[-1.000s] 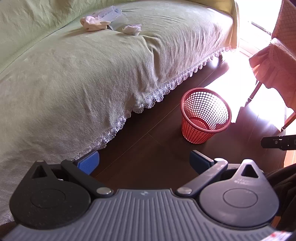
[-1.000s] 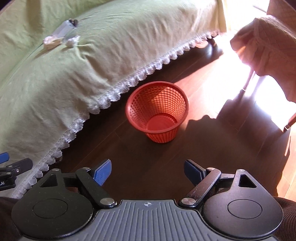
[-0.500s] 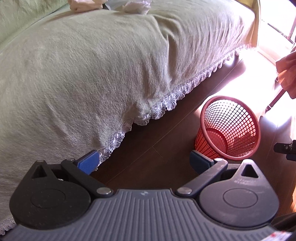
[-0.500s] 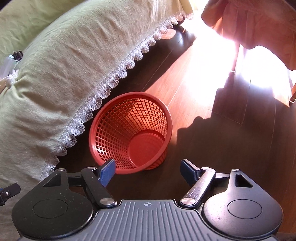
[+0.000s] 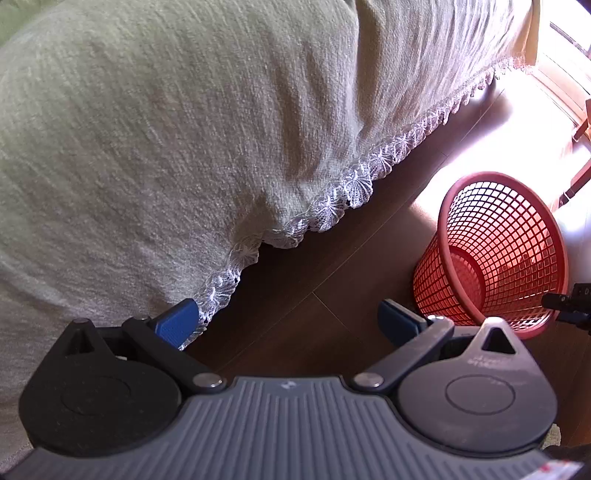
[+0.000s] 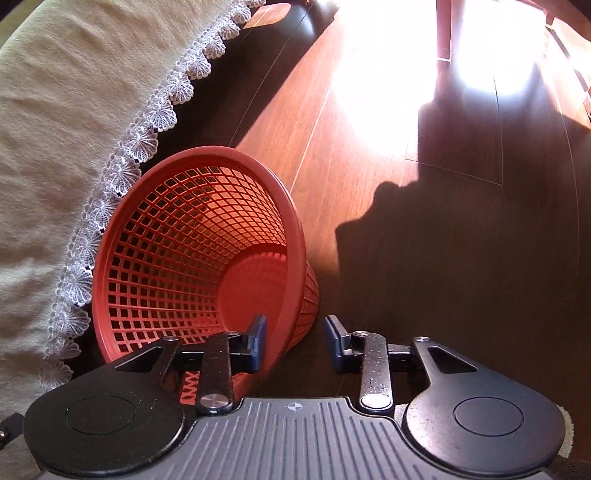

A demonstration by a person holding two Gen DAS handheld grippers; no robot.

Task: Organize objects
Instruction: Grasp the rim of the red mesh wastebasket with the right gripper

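Note:
A red mesh waste basket [image 6: 177, 258] stands empty on the wooden floor beside the bed; it also shows in the left wrist view [image 5: 495, 254]. My right gripper [image 6: 295, 341] is open and straddles the basket's near rim, left finger inside the basket, right finger outside. The pads are not touching the rim. My left gripper [image 5: 288, 325] is open and empty, low over the floor at the bed's edge, left of the basket. The right gripper's tip [image 5: 569, 302] shows at the far right of the left wrist view.
A bed with a pale green cover [image 5: 184, 129] and white lace trim [image 6: 147, 125] fills the left side. Brown wooden floor [image 6: 443, 221] lies to the right with bright sun patches. A chair leg [image 6: 443, 29] stands at the back.
Both grippers have dropped lower and moved forward. The right gripper has reached the basket's rim and its jaws have narrowed around it. The items on the bed have left the views.

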